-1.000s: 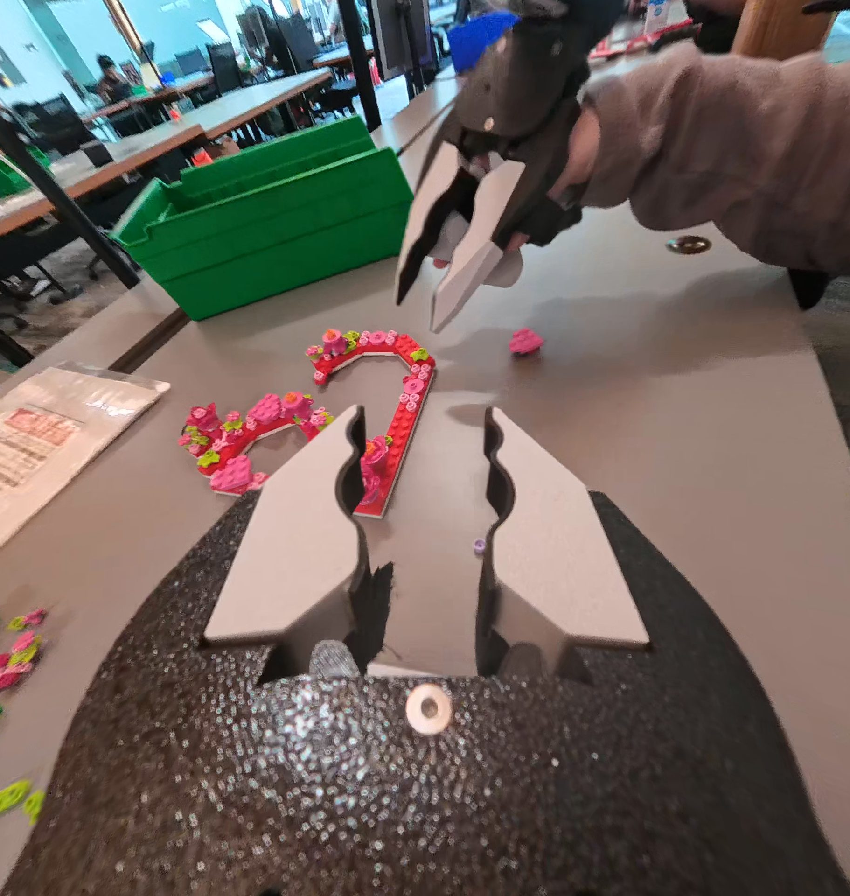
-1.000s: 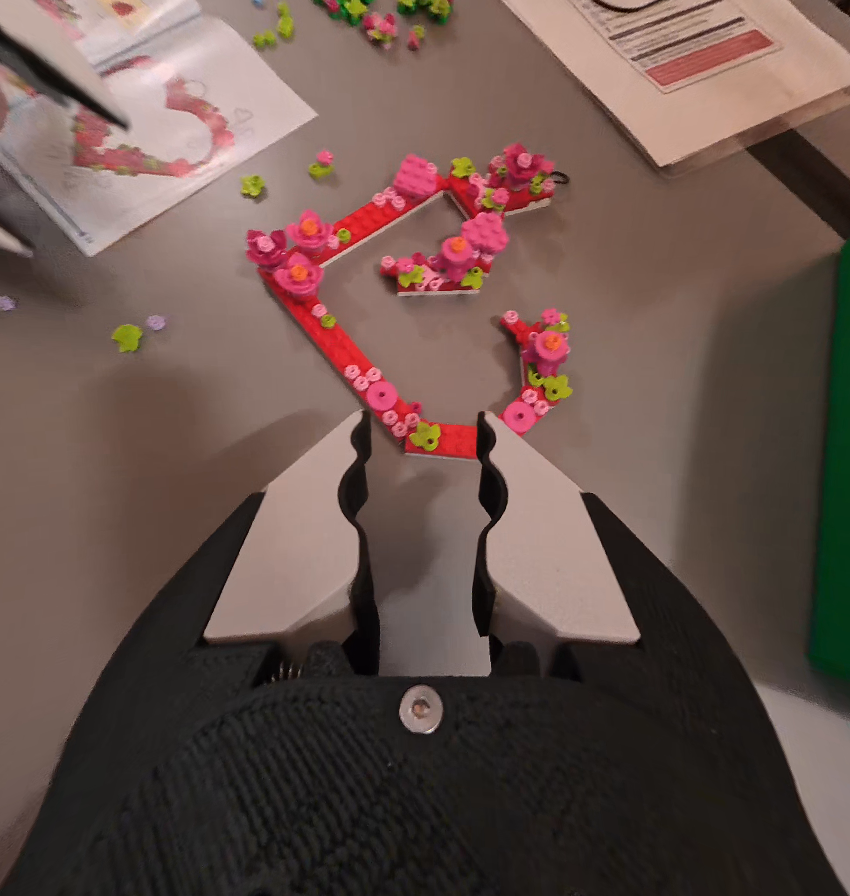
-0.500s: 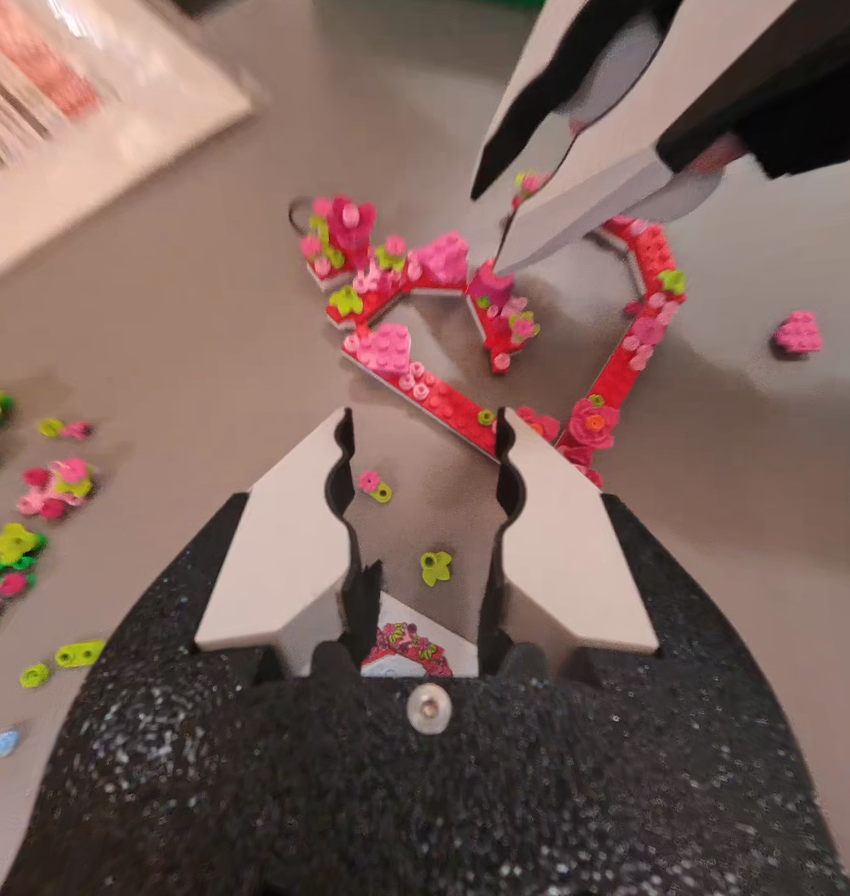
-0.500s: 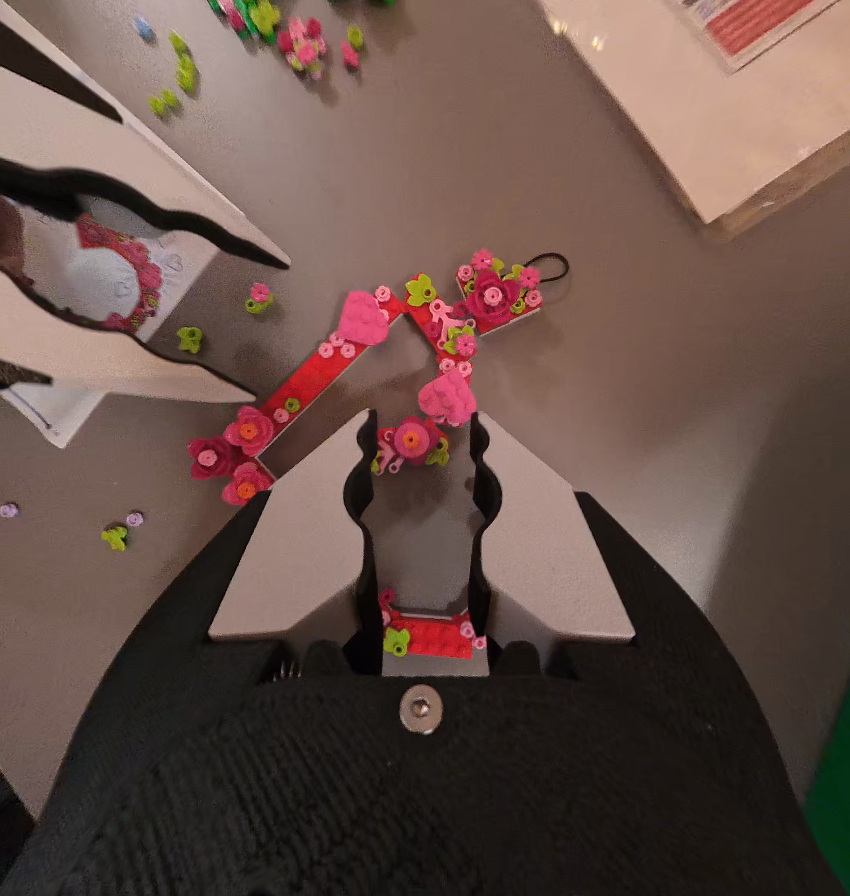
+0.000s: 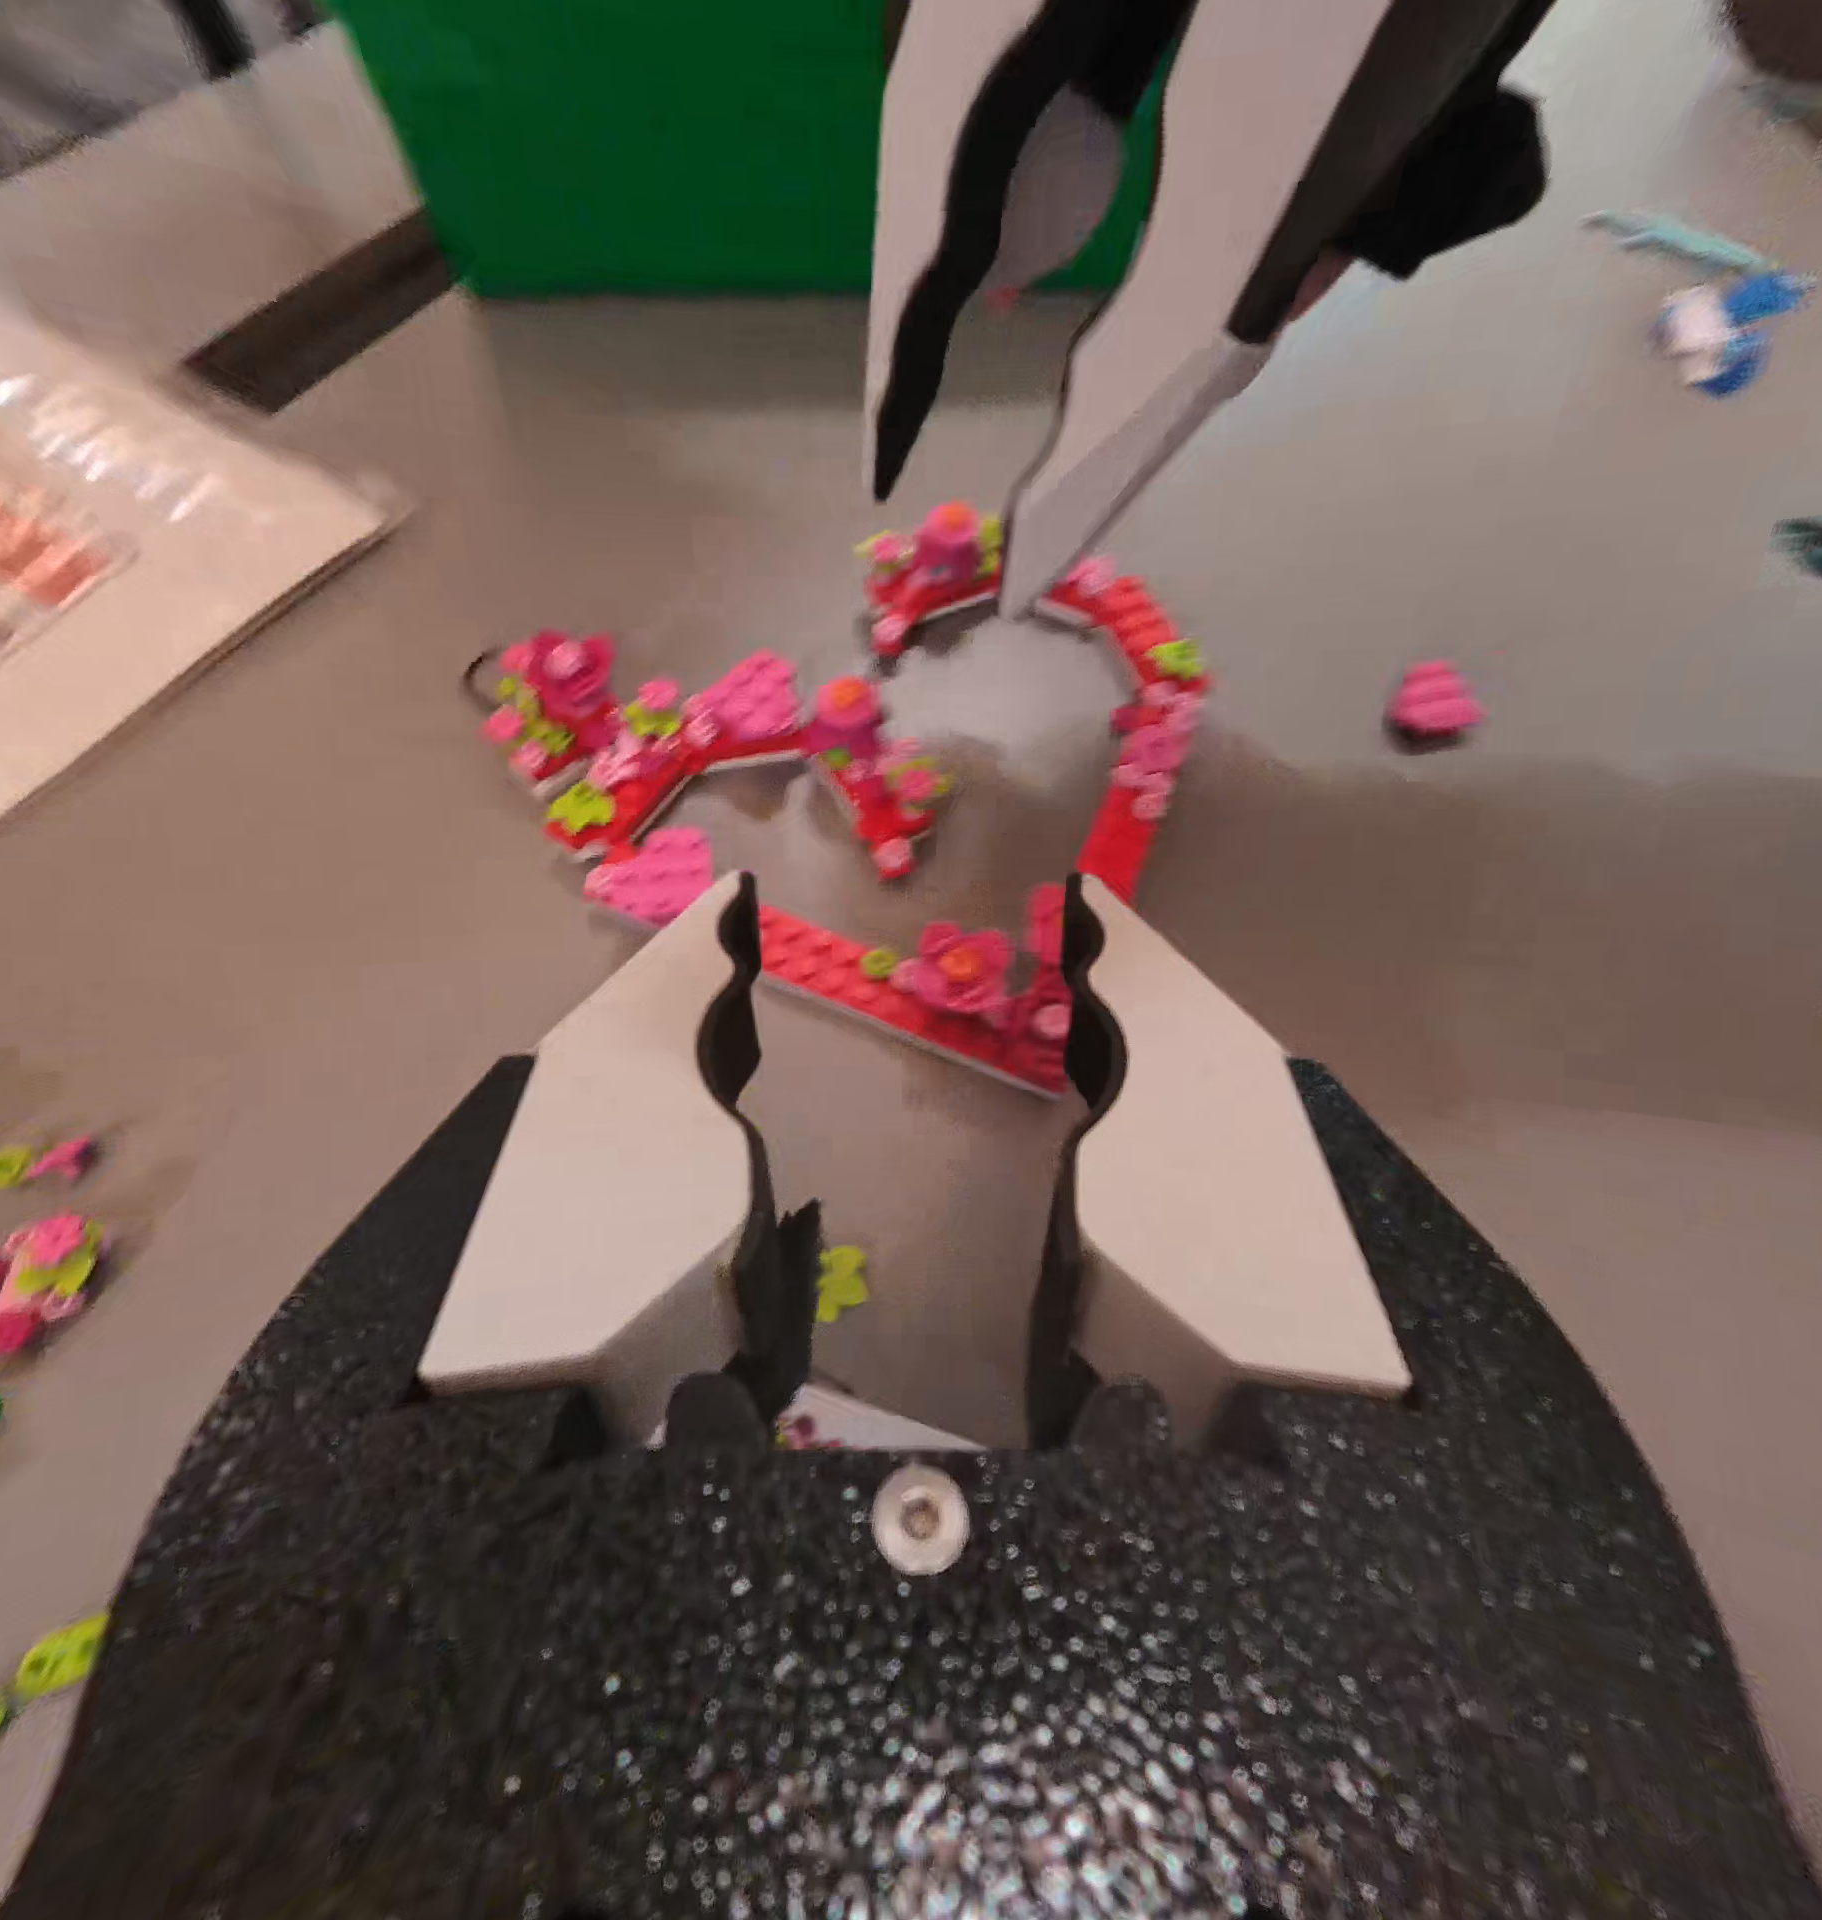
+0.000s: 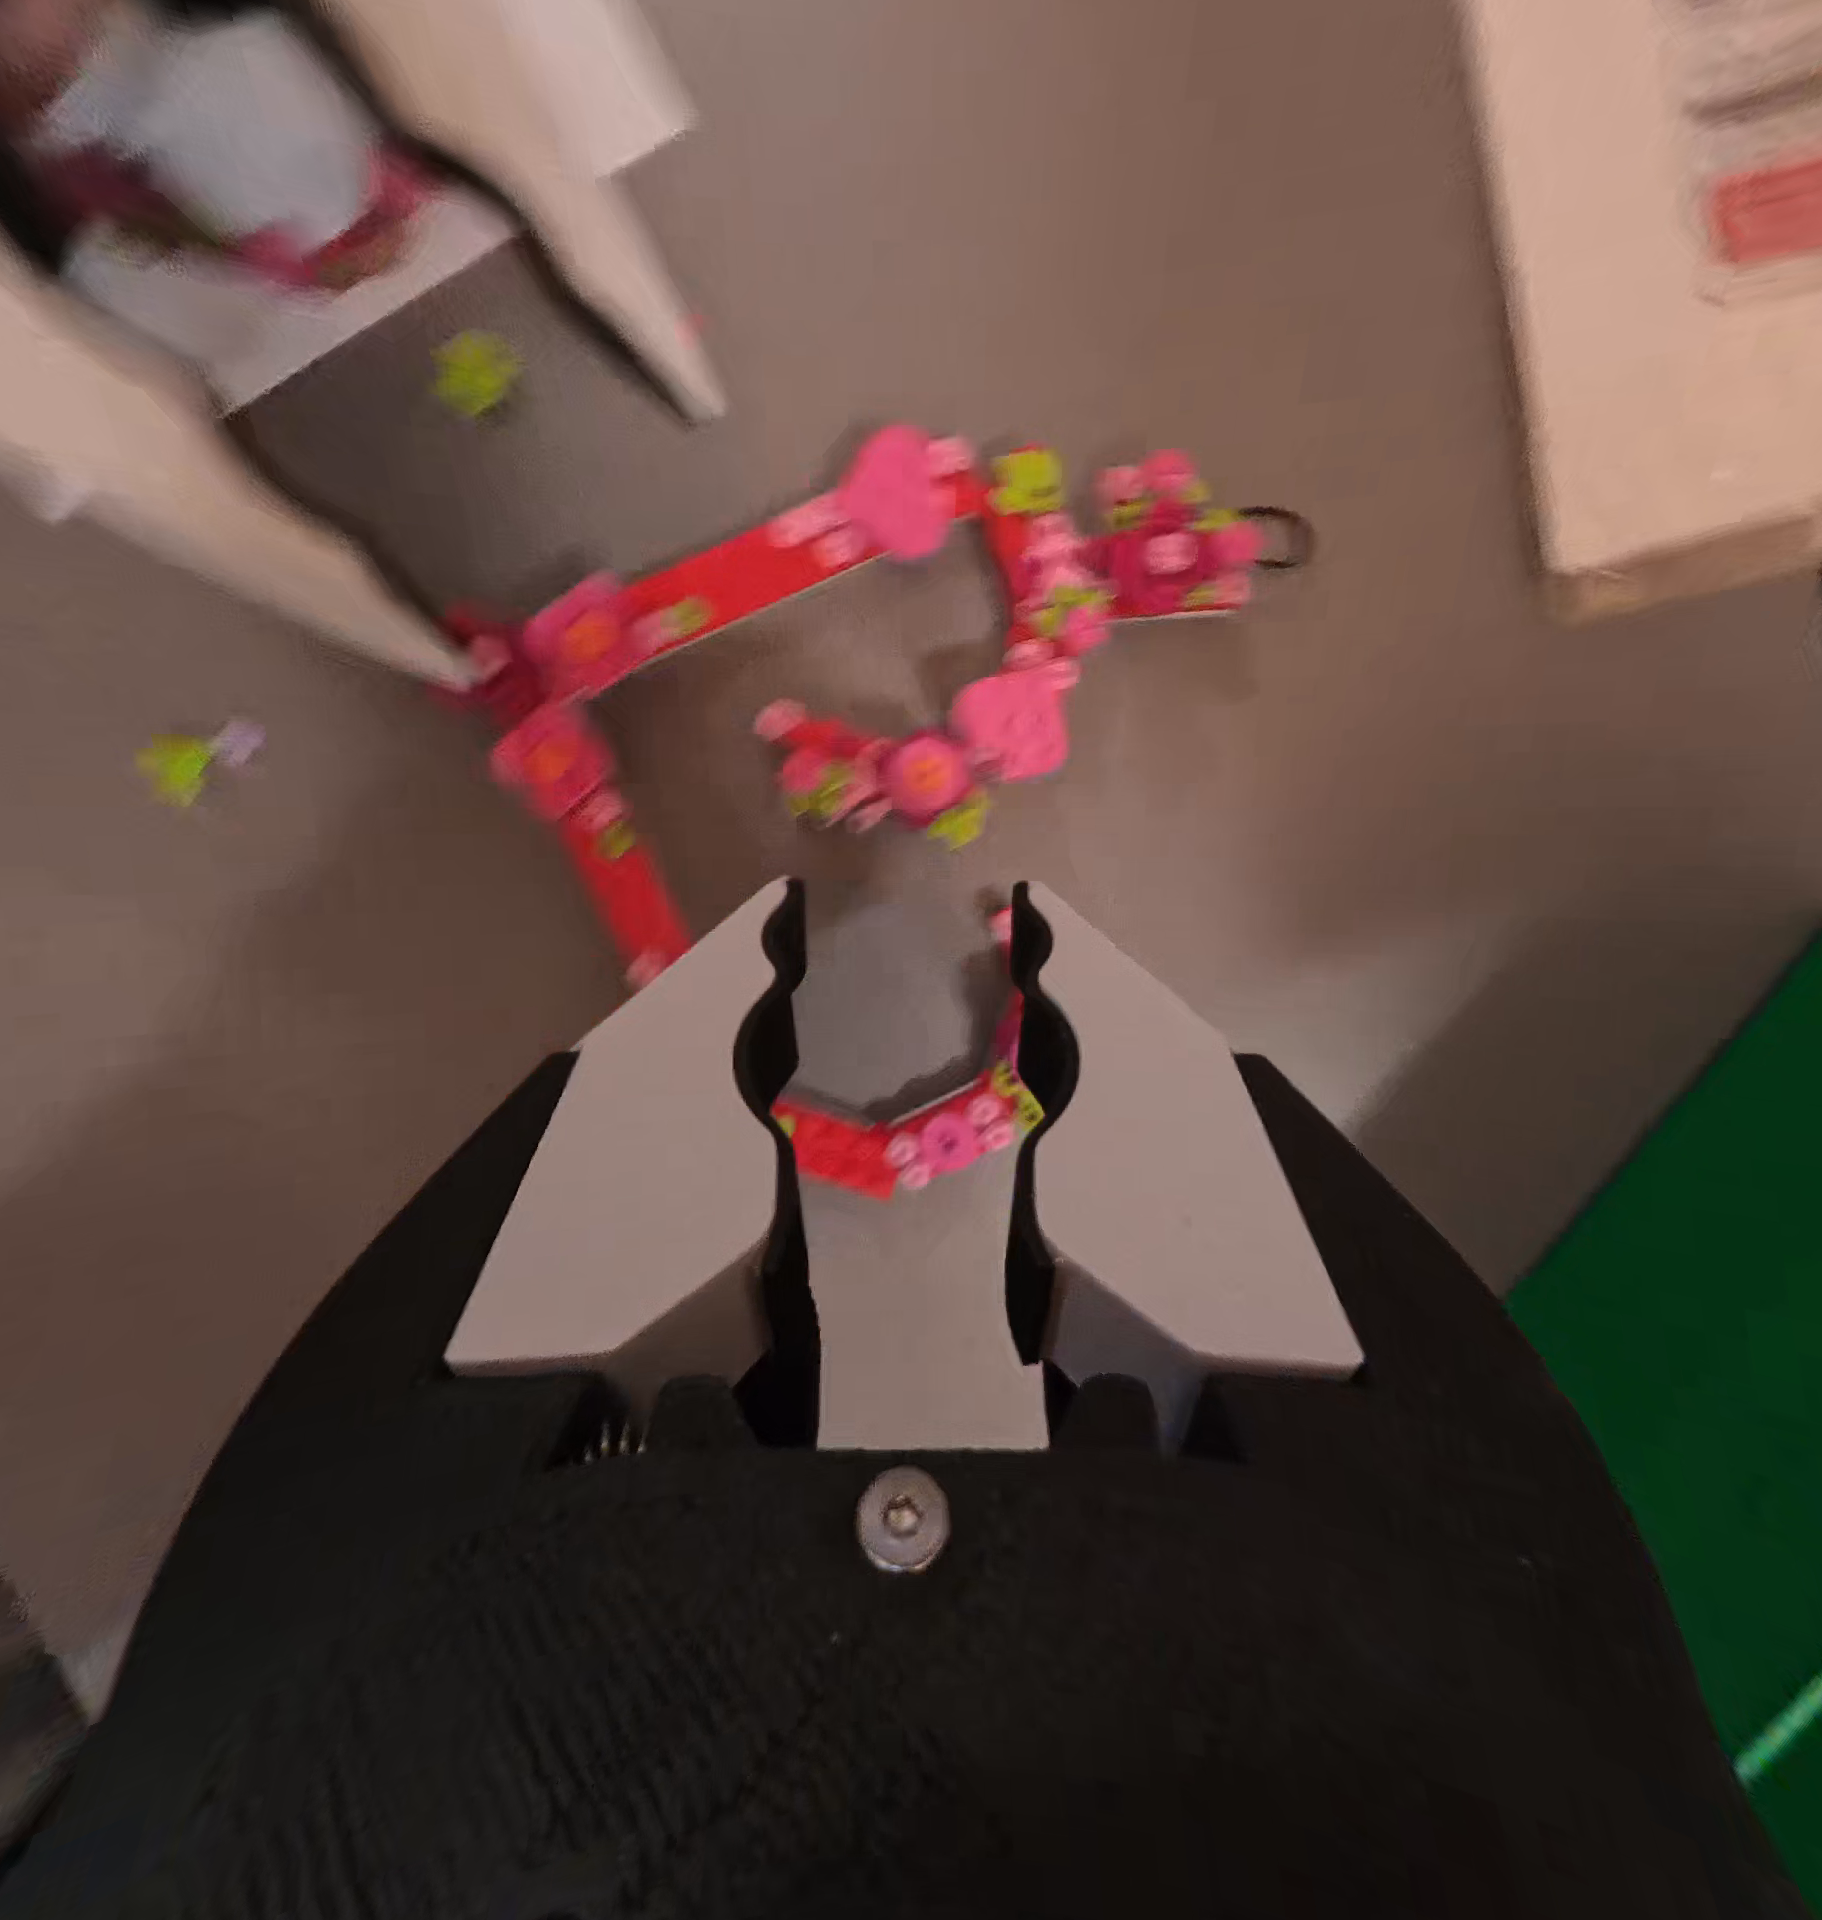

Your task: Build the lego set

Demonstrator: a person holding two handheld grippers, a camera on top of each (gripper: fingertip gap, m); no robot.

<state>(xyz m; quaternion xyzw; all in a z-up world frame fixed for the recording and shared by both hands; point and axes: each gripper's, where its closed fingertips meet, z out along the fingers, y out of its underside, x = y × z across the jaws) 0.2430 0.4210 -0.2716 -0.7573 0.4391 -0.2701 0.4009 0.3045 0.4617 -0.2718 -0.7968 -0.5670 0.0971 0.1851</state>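
Note:
A red lego heart frame (image 5: 1115, 831) with pink flowers and lime leaves lies flat on the grey table; it also shows in the right wrist view (image 6: 741, 582). My left gripper (image 5: 907, 904) is open and low over the heart's near corner, which lies between the fingertips. In the right wrist view one of its fingertips (image 6: 450, 665) touches that corner. My right gripper (image 6: 907, 904) is open over the heart's opposite red section (image 6: 907, 1132). In the left wrist view it (image 5: 948, 545) straddles a flower piece (image 5: 933, 561) from above. Both views are blurred.
A green bin (image 5: 626, 135) stands behind the heart and at the right edge of the right wrist view (image 6: 1717, 1351). A clear bag with papers (image 5: 107, 551) lies at the left. A loose pink piece (image 5: 1432, 707), a lime leaf (image 5: 839, 1283) and several small pieces (image 5: 34, 1268) are scattered around.
Both grippers have come down close to the heart from opposite sides. The right gripper has pulled back slightly, from the inner flower arm to the red edge. Both have stayed open.

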